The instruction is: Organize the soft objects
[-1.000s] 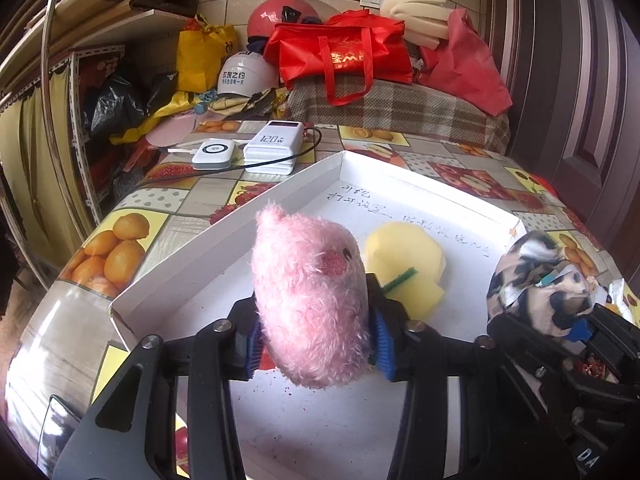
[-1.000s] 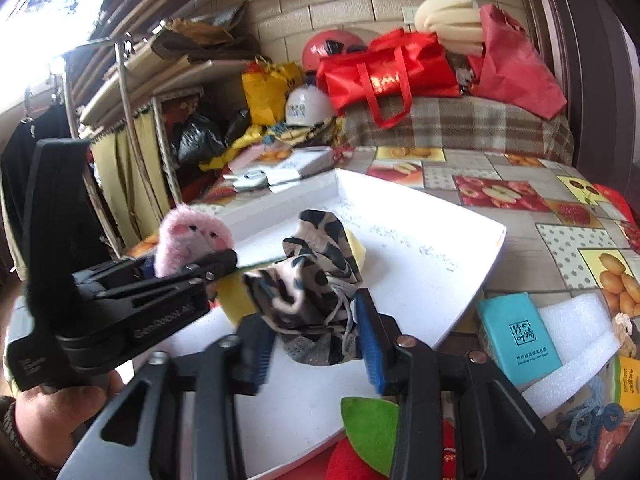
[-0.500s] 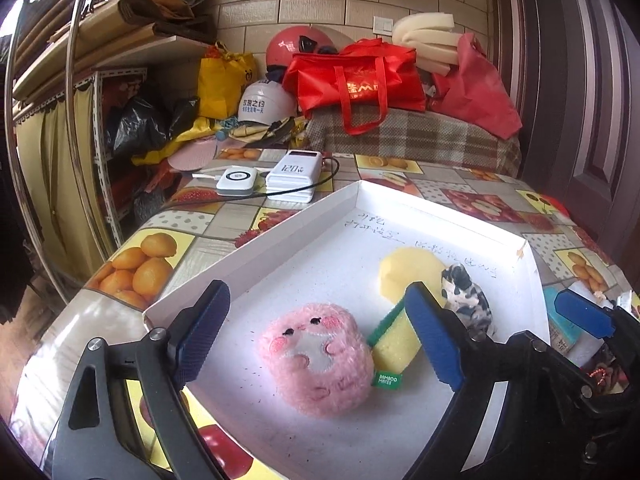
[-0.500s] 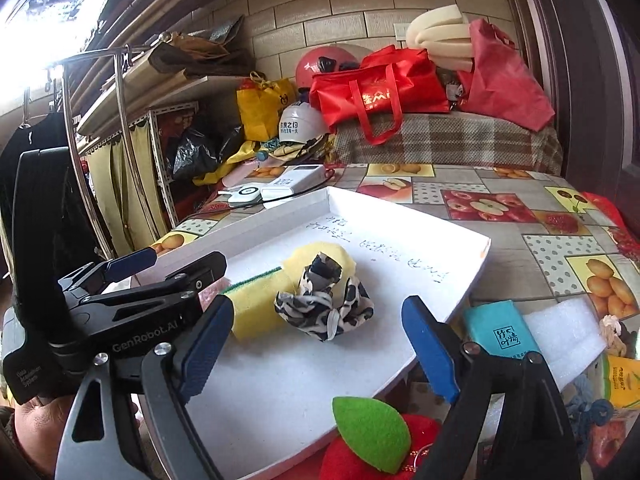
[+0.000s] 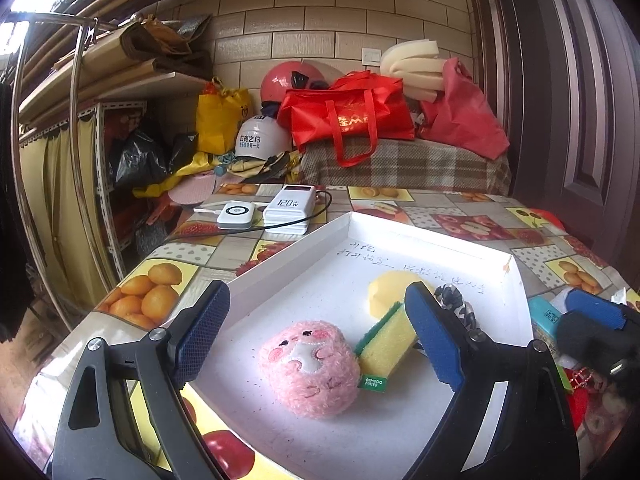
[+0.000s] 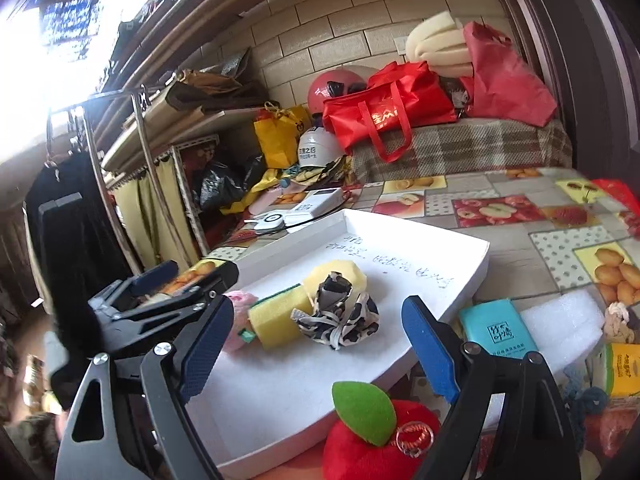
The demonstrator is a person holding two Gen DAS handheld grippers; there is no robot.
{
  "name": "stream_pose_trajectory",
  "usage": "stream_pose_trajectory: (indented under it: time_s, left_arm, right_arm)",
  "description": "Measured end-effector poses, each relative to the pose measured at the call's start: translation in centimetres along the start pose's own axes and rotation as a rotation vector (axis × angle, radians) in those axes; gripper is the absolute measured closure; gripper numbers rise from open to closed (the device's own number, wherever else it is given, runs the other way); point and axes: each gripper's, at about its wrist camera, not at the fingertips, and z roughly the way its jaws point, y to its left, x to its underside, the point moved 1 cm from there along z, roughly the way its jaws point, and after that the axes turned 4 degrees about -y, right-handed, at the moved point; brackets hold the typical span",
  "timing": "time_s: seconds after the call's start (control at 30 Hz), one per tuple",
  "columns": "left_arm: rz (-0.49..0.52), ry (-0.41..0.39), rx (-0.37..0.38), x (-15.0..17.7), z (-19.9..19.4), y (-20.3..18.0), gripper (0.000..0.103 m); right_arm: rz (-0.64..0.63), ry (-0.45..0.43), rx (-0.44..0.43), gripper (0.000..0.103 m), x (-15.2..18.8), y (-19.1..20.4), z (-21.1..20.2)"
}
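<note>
A white tray (image 5: pixel 304 264) lies on the fruit-print table; it also shows in the right wrist view (image 6: pixel 460 276). In it lie a pink plush toy (image 5: pixel 312 368), a yellow-green sponge (image 5: pixel 386 342), a round yellow sponge (image 5: pixel 390 288) and a black-and-white patterned cloth bundle (image 6: pixel 340 316). My left gripper (image 5: pixel 316 338) is open and empty, held above the pink toy. My right gripper (image 6: pixel 316 344) is open and empty, back from the cloth bundle. A red plush apple with a green leaf (image 6: pixel 372 436) lies just below the right gripper.
Two white power banks (image 5: pixel 264 212) with a black cable sit beyond the tray. A teal packet (image 6: pixel 496 332), white foam sheet (image 6: pixel 560 324) and yellow box (image 6: pixel 624 368) lie right of the tray. Bags, helmets and shelves crowd the back.
Both grippers opened: the left let the pink toy down into the tray, the right let the cloth bundle down onto the sponges. Both have since drawn back and up a little.
</note>
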Motion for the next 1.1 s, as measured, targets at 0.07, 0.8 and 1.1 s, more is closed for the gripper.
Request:
stream_pose_trajectory:
  time_s: [0.07,0.8,1.1]
  left_arm:
    - [-0.005,-0.005,0.005,0.0,-0.1,0.1,0.013]
    - [0.001,-0.021,0.026,0.0,-0.5,-0.3,0.013]
    - [-0.016,-0.050,0.068,0.0,-1.2,-0.1,0.013]
  right_arm:
    - [0.051,-0.007,-0.056,0.017,-1.1,-0.7,-1.6]
    - [-0.081,-0.106,-0.683,0.017,-14.3,2.5,-29.6]
    - [-0.444,-0.335,-0.334,0.017,-12.3,5.2,-44.5]
